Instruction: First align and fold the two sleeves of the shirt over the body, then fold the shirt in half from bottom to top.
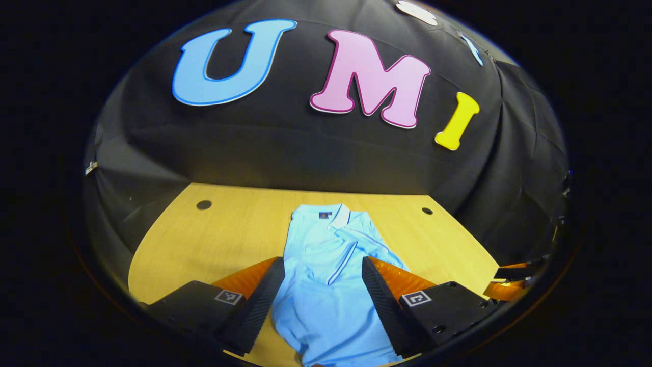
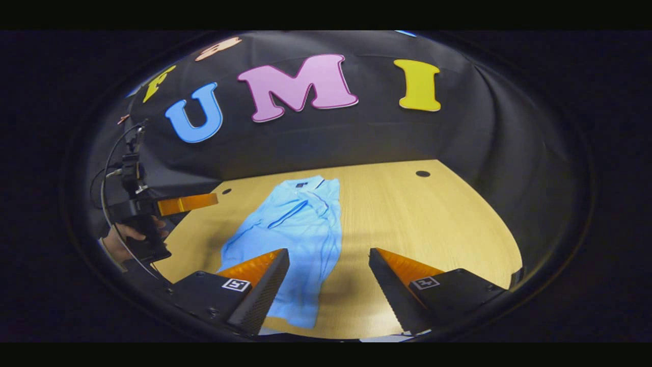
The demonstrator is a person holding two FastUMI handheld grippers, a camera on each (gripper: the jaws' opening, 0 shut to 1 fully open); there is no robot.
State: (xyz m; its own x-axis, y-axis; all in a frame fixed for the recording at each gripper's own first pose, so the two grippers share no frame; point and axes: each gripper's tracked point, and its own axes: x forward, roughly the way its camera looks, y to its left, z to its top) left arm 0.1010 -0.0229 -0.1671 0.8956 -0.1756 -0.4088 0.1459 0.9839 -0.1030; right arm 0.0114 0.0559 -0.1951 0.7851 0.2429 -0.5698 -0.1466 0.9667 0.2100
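Shirt (image 1: 326,265) lies flat on the desk (image 1: 229,229), centre of the left gripper view, collar toward the booth wall at the top, hem running out of the bottom of the frame. Both sleeves look already folded in over the body; I judge the sleeve step done and the bottom-to-top fold still ahead.

Left gripper (image 1: 322,300): my fingers stand wide apart, gripping nothing, straddling the lower body of the shirt from above. I read this as a hover lined up on the hem end, ready for the lift.

Right gripper (image 2: 328,293): fingers also wide, nothing between them. In the right gripper view the shirt (image 2: 295,239) sits left of centre, its lower corner just beside my left finger, bare desk (image 2: 433,229) under the rest. Likely staged for the hem's other corner.

At the left edge of the right gripper view, the other gripper (image 2: 186,204) shows held in a hand (image 2: 127,237), above the desk.

Risk as I judge it: thin fabric, folded sleeves could slip loose during the lift.
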